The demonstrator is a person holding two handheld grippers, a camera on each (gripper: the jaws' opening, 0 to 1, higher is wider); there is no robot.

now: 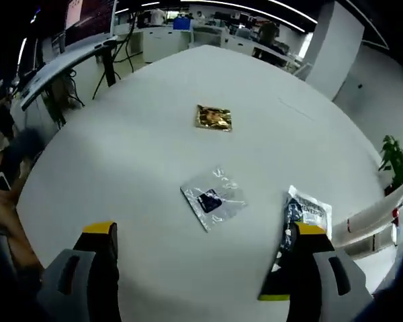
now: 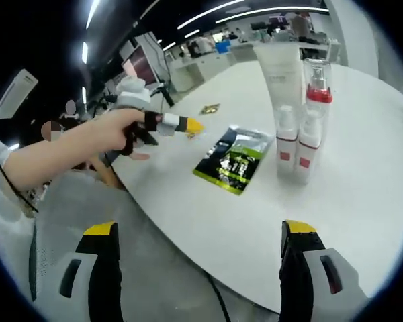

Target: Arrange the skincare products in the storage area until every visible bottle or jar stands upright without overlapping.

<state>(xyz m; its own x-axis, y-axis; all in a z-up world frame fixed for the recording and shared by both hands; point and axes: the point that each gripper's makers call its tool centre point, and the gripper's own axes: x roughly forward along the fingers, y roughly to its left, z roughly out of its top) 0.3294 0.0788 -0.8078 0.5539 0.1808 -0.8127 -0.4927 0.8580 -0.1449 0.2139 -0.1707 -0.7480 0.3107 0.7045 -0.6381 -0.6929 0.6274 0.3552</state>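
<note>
Left gripper view gives us the left gripper (image 1: 197, 261) nearest, its two yellow-tipped jaws spread wide with nothing between them, above the round white table (image 1: 134, 168). The right-hand jaw covers the lower edge of a white-and-dark printed sachet (image 1: 307, 210), so we cannot read its label or see its full outline. Just beyond lies a clear plastic sachet with a dark blue patch (image 1: 212, 199), flat on the tabletop and apart from the first. Farther on, well apart from both, lies a small gold foil packet (image 1: 213, 118); its print is too small for us to make out.

In the right gripper view we see the right gripper (image 2: 197, 261) near the table's edge, jaws likewise wide apart and empty. Farther on, a flat black-and-green sachet (image 2: 232, 161) lies on the table. Beside it stand two small white bottles with red labels (image 2: 295, 144), upright and close together; we cannot tell whether they touch. Behind them rise a tall white tube (image 2: 280, 70) and a clear bottle with a red collar (image 2: 318, 86), both upright, the tube's top cut off from clear sight. At left, a person's hand (image 2: 114, 131) holds the left gripper, whose jaws we see only partly.
</note>
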